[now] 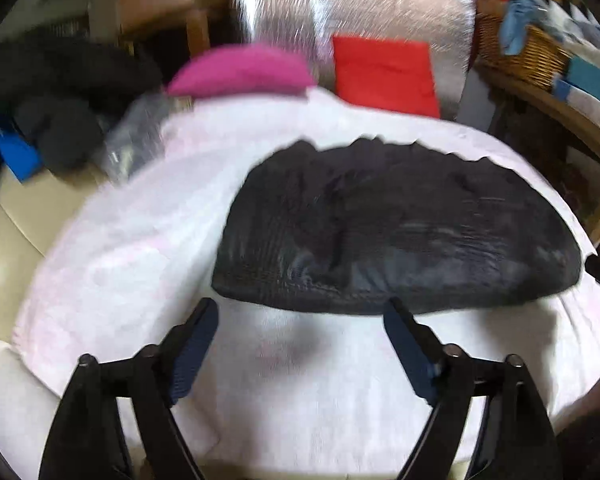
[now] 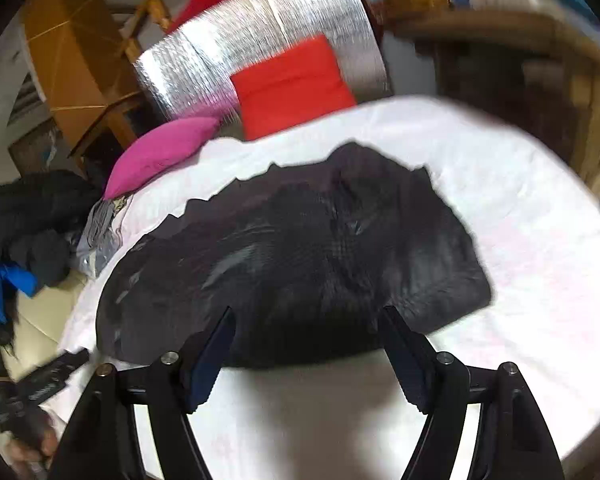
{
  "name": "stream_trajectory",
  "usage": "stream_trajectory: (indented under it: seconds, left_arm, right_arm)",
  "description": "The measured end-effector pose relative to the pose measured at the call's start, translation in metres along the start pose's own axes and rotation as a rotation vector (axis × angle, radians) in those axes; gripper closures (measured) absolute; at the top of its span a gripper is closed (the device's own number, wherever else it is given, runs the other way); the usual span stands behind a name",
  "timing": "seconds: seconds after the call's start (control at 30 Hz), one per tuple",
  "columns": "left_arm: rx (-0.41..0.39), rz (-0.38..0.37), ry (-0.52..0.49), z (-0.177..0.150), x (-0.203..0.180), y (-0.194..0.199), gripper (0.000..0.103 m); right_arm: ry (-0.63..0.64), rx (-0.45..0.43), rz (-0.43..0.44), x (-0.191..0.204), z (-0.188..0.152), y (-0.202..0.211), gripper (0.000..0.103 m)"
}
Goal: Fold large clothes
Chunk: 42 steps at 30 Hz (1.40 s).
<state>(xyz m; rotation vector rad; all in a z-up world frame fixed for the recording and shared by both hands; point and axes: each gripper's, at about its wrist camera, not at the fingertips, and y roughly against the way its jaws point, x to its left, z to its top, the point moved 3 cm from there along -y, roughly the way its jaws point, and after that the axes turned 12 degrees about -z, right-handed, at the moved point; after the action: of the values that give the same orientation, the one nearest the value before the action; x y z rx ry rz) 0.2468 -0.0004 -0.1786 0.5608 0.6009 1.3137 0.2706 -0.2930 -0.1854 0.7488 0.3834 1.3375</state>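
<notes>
A: The dark garment [image 1: 396, 236] — where does it lie from each gripper?

B: Start at the left gripper [image 1: 300, 344]. Its jaws are spread wide with nothing between them, only the white bed cover [image 1: 132, 264] below. The near hem of the garment sits just past the fingertips, at twelve o'clock running to two o'clock, so most of the cloth is off to that gripper's right.

A: And the other one?

B: The right gripper [image 2: 306, 344] is spread too and grips nothing. Its tips overlap the near edge of the dark garment [image 2: 300, 264] in its own view; whether they touch it, I cannot tell. From there the cloth fills ten through one o'clock.

A: So the long axis?

B: Crosswise, nine to three, in front of both grippers. It looks like a folded bundle, with a jagged far edge at twelve o'clock and a smoother near edge facing the person.

A: Which hand is nearer?

B: The right one, I'd judge; it sits over the near edge, while the left stands just off it toward the left end.

A: What lies beyond?

B: A pink cushion [image 1: 240, 70] at eleven o'clock in the left view, a red cushion [image 1: 384, 74] at twelve o'clock, and a heap of dark clothes [image 1: 60, 92] at ten o'clock, well apart from the garment. Both views are blurred.
</notes>
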Motion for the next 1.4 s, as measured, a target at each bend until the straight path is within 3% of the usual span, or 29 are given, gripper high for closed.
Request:
stream_trajectory:
  seconds: [0.2,0.33,0.47,0.57,0.93,1.0,1.27,1.4]
  left_arm:
    - [-0.068,0.044,-0.058,-0.007,-0.032,0.082,0.017]
    - [-0.141,0.06,-0.024,-0.012,-0.037,0.15,0.008]
    - [-0.27,0.073,-0.01,-0.017,-0.043,0.216,0.008]
    - [-0.321,0.087,-0.018,-0.021,-0.05,0.25,0.008]
    - [-0.43,0.114,-0.028,-0.029,-0.068,0.321,0.007]
    - [-0.437,0.127,-0.026,-0.029,-0.069,0.327,0.0]
    - [-0.482,0.151,-0.058,-0.032,-0.085,0.345,0.0]
    - [-0.449,0.124,-0.072,-0.03,-0.091,0.338,0.0]
  right_arm:
    - [0.097,-0.063,-0.073,0.016,-0.013,0.092,0.026]
    - [0.163,-0.138,-0.113,0.024,-0.015,0.159,0.025]
    - [0.155,-0.227,-0.092,0.024,-0.023,0.228,0.019]
    - [0.151,-0.259,-0.086,0.022,-0.032,0.261,0.017]
    - [0.133,-0.232,-0.056,0.017,-0.06,0.31,0.017]
    - [0.125,-0.242,-0.056,0.018,-0.061,0.318,0.017]
    - [0.117,-0.256,-0.063,0.019,-0.063,0.331,0.017]
    - [0.099,-0.242,-0.075,0.015,-0.06,0.328,0.017]
